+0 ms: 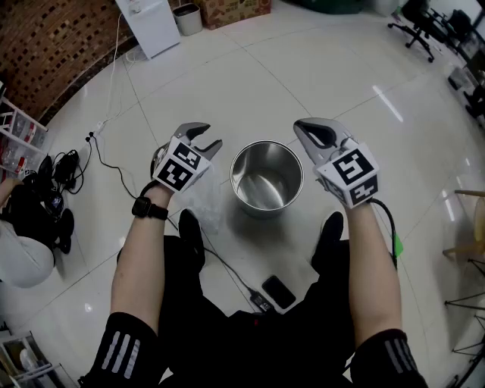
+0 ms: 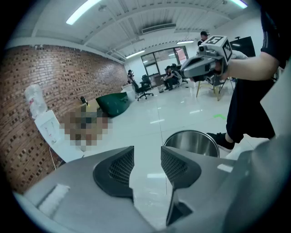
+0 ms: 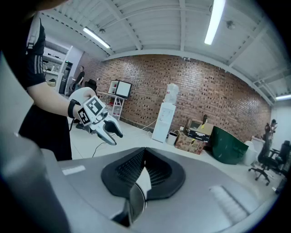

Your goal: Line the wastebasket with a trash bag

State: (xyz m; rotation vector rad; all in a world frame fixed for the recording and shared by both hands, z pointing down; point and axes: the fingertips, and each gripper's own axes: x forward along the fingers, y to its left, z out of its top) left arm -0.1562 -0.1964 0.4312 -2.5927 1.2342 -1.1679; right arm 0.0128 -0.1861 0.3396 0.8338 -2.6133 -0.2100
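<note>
The steel wastebasket [image 1: 265,206] stands bare inside on glossy white floor tiles [image 1: 303,76], just ahead of the person's shoes and between both grippers. A crumpled clear bag [image 1: 203,200] lies beside it. The left gripper [image 1: 206,139] is released and empty, and the right gripper [image 1: 301,129] is clenched on nothing. A brick wall [image 1: 53,38] and a water dispenser [image 1: 151,23] stand well beyond.

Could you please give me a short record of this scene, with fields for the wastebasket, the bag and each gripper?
wastebasket: steel, upright on the floor, unlined, nothing inside
trash bag: what looks like clear plastic, crumpled on the floor at the basket's left, not held
left gripper: open, empty, raised at the basket's left
right gripper: shut, holds nothing, raised at the basket's right
task state: lining not yet begun
</note>
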